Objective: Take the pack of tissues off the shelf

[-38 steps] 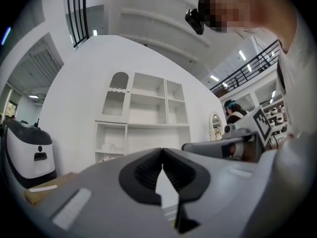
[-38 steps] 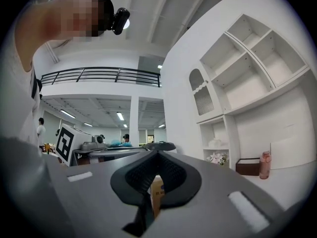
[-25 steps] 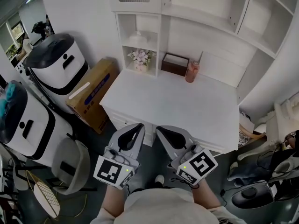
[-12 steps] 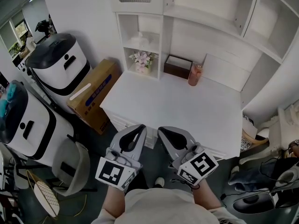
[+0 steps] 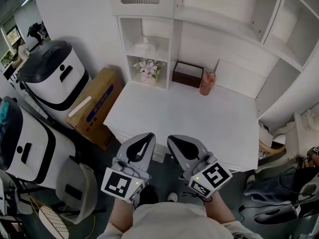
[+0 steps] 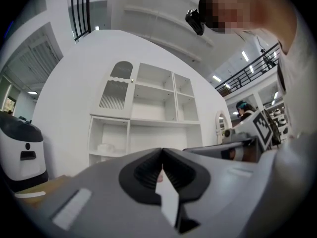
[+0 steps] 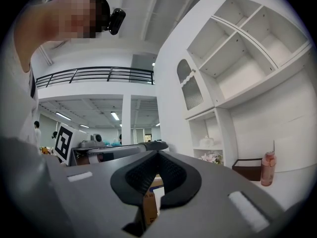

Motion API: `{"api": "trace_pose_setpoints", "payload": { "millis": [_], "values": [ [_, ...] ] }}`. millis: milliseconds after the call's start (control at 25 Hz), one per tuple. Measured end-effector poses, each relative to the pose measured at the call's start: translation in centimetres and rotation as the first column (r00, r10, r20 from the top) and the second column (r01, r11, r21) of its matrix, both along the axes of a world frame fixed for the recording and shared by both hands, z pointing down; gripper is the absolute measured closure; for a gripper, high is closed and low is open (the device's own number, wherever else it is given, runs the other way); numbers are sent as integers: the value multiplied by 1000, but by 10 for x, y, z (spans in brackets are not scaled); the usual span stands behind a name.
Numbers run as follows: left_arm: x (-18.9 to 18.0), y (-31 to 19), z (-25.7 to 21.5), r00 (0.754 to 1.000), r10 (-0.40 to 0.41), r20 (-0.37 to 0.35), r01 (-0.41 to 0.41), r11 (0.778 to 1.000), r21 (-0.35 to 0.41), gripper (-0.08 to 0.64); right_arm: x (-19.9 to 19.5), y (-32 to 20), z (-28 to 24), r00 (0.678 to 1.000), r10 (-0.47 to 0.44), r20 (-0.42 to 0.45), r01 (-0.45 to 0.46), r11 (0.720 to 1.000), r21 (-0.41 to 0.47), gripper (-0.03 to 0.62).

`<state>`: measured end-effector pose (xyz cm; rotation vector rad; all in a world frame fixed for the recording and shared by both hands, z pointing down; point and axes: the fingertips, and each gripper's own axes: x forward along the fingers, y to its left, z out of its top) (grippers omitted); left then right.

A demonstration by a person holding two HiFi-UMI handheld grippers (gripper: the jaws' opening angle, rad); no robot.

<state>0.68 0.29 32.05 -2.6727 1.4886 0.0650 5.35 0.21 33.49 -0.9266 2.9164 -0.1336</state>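
left gripper (image 5: 148, 136) and right gripper (image 5: 170, 139) are each pressed together, empty; reaching the pack of tissues (image 5: 144, 47) unopened could shove it back or topple the flowers (image 5: 148, 67) below.

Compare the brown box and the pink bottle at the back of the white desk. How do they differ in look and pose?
The brown box is dark, low and wide, while the pink bottle is lighter, slim and upright. The brown box sits to the left of the pink bottle, nearer the flowers. Both stand close together at the back of the white desk.
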Motion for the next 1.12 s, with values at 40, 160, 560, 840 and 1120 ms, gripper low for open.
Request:
{"api": "trace_pose_setpoints", "payload": {
  "millis": [40, 160, 560, 840, 1120],
  "values": [
    [-6, -7, 0, 1000, 5, 2, -5, 1000, -2, 558, -6, -6, 0, 1000, 4, 0, -4, 1000, 0, 592],
    [-23, -26, 0, 1000, 21, -6, -21, 1000, -7, 558, -25, -24, 1, 1000, 15, -7, -15, 1000, -5, 592],
    [-72, -81, -1, 996, 93, -9, -93, 996, -10, 560, -76, -77, 0, 997, 77, -5, -77, 997, -10, 592],
    [-102, -107, 0, 990, 143, -9, -143, 990, -15, 558, -105, -99, 2, 992, 125, -4, -125, 992, -18, 592],
    [-122, -117, 3, 977, 210, -22, -210, 978, -12, 558, -127, -105, 5, 982, 190, -13, -190, 982, -17, 592]
  ]
}}
